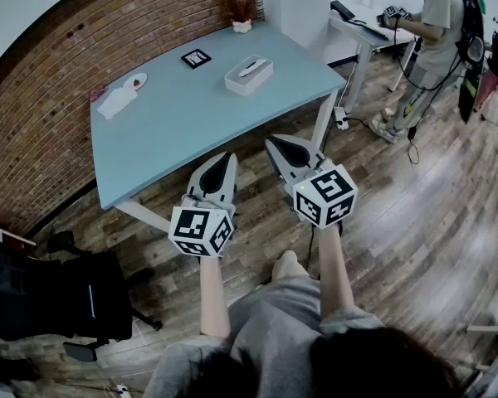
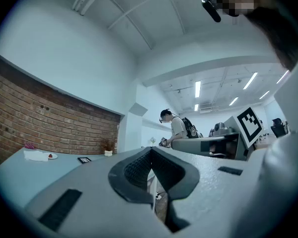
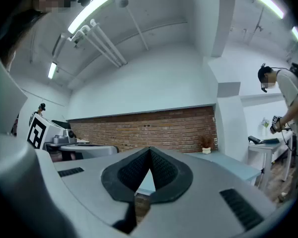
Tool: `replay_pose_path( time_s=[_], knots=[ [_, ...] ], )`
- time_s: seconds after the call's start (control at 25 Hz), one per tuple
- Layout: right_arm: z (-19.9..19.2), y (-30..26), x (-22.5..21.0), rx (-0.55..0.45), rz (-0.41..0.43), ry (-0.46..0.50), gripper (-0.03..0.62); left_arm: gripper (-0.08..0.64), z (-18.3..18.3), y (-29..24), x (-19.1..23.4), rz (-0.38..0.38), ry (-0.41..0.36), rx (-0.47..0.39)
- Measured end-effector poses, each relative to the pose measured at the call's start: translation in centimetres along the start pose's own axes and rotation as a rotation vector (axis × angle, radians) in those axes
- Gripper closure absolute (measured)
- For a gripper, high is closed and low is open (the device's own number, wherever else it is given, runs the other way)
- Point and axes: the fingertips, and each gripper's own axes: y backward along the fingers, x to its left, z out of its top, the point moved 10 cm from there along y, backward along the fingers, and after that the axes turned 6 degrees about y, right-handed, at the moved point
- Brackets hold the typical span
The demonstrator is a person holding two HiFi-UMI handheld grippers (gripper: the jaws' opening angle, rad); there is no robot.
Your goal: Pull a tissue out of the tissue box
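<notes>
My left gripper (image 1: 224, 159) is clenched, its jaws meeting at the tips with nothing caught between them. In the left gripper view, only background shows through the notch behind the tips. My right gripper (image 1: 276, 144) is clenched the same way and is just as empty. The right gripper view shows its dark pads closed to a point, with a sliver of blue tabletop behind them. Both grippers are level, side by side and near each other, over the wooden floor (image 1: 415, 222) just short of the near edge of the light blue table (image 1: 191, 127).

The tissue box (image 1: 249, 75) is a white box sitting on the table toward its far right part, well apart from both grippers. A white tissue (image 1: 253, 66) stands out of its top, and neither gripper touches the box or the tissue.

Beyond the box lies a small black-framed card (image 1: 196, 57), and a small potted plant (image 1: 240, 12) stands at the back corner against the brick wall (image 1: 58, 73). On the table's left side a crumpled white cloth (image 1: 116, 103) lies just beside a small plate (image 1: 137, 81) with something red on it. A black office chair (image 1: 62, 293) stands on the floor to my left. Off to the right, another person (image 1: 432, 31) stands at a separate white desk (image 1: 365, 31).
</notes>
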Motion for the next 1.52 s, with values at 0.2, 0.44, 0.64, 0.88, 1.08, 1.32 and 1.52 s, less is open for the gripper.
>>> replay_pose_path(
  time_s=[0.2, 0.44, 0.64, 0.88, 1.08, 1.32, 1.52],
  knots=[
    [-0.4, -0.3, -0.7, 0.002, 0.004, 0.003, 0.594, 0.557, -0.4, -0.8, 0.2, 0.000, 0.001, 0.008],
    [-1.0, -1.1, -2.1, 0.013, -0.016, -0.003, 0.594, 0.557, -0.8, -2.1, 0.9, 0.004, -0.001, 0.024],
    [-1.6, -2.6, -4.1, 0.013, -0.020, -0.004, 0.594, 0.557, -1.3, -4.0, 2.3, 0.008, 0.001, 0.031],
    [-1.0, -5.6, -7.9, 0.006, -0.010, 0.008, 0.594, 0.557, -0.6, -8.0, 3.9, 0.006, -0.007, 0.033],
    [0.0, -7.9, -10.7, 0.017, 0.016, 0.009, 0.594, 0.557, 0.2, -11.3, 4.8, 0.019, 0.006, 0.041],
    [-0.6, -9.4, -13.9, 0.042, 0.031, 0.004, 0.594, 0.557, -0.3, -14.8, 5.4, 0.021, 0.019, 0.061],
    [-1.2, -9.3, -16.7, 0.052, 0.051, 0.011, 0.594, 0.557, -1.2, -17.5, 5.2, 0.025, 0.020, 0.070]
  ],
)
